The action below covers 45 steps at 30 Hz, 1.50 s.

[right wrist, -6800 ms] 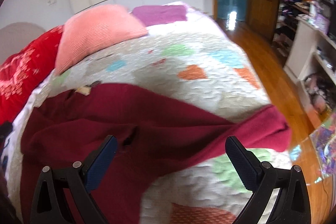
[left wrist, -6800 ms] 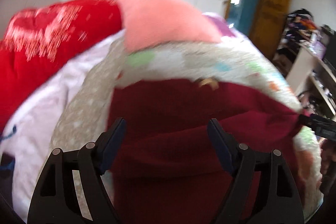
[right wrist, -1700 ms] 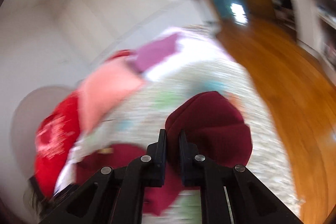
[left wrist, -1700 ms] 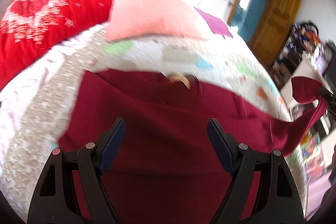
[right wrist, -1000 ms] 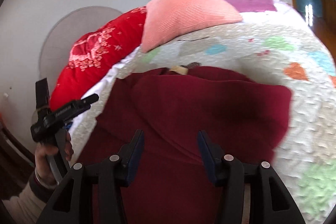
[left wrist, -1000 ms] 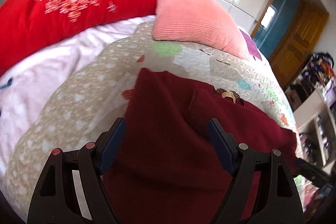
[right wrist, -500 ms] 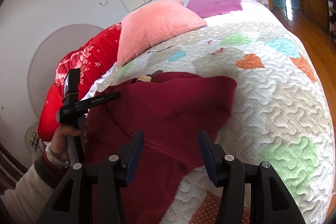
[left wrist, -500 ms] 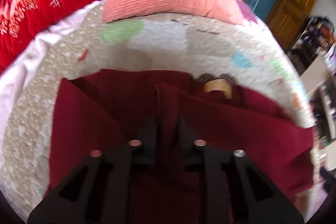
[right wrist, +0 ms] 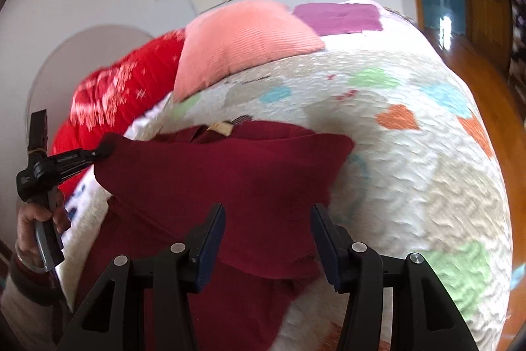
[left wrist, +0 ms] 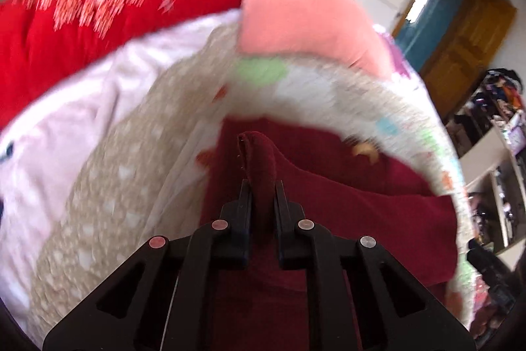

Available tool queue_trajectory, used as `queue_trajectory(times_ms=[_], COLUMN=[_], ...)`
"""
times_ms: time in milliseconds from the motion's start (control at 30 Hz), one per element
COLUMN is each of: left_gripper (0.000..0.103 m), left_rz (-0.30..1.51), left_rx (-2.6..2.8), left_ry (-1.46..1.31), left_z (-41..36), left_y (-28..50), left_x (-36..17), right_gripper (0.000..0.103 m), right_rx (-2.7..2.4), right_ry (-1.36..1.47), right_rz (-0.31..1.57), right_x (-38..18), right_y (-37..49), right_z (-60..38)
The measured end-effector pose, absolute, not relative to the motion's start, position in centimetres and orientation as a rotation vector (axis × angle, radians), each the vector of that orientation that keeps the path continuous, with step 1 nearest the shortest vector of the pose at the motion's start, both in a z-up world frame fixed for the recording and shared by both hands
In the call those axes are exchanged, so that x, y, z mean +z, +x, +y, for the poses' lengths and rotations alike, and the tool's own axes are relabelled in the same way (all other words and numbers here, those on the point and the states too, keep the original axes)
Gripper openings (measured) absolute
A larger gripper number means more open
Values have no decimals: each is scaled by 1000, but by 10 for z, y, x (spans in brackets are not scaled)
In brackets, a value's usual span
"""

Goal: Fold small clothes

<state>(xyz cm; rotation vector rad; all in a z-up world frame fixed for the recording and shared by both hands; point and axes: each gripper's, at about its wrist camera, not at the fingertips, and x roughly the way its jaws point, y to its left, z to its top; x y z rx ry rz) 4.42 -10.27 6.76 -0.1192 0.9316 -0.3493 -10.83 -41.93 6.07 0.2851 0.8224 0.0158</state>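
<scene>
Fabric fills the narrow gap of the left gripper: its two black fingers are pressed together on a raised fold of the dark red knitted garment, which arches up out of the grip toward the camera's top. From the right wrist view the same tool pinches the garment's left corner and lifts it off the bedding, held by the person's left hand. The right gripper hovers above the lower middle of the garment with its blue-padded fingers spread wide apart and nothing between them.

The garment lies spread on a cream quilted bedspread with coloured heart patches, one layer folded across the body. A tan label shows at its collar. Beyond it rest a salmon-pink ribbed cushion, a red blanket with white sparkle pattern and a flat purple cloth. A wooden door and cluttered white shelves stand to the right; both views are partly blurred.
</scene>
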Motion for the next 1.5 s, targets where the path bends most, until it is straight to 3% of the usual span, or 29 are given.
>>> queue_trajectory(times_ms=[267, 533, 733, 1167, 1300, 1500], left_gripper=[11, 44, 54, 56, 64, 65], left_rz=[935, 866, 777, 908, 916, 916], left_rx=[-290, -253, -282, -251, -245, -248], left_ry=[-54, -43, -13, 1, -6, -14], left_z=[-109, -103, -113, -125, -126, -118], left_y=[38, 25, 9, 33, 40, 32], left_x=[34, 61, 83, 29, 21, 27], right_gripper=[48, 48, 48, 48, 48, 48], right_rx=[-117, -136, -142, -164, -166, -158], right_ry=[32, 23, 30, 85, 157, 165], right_rz=[996, 937, 909, 955, 981, 956], right_x=[16, 38, 48, 25, 3, 24], right_y=[-68, -73, -67, -38, -23, -40], right_z=[-381, -380, -376, -387, -404, -402])
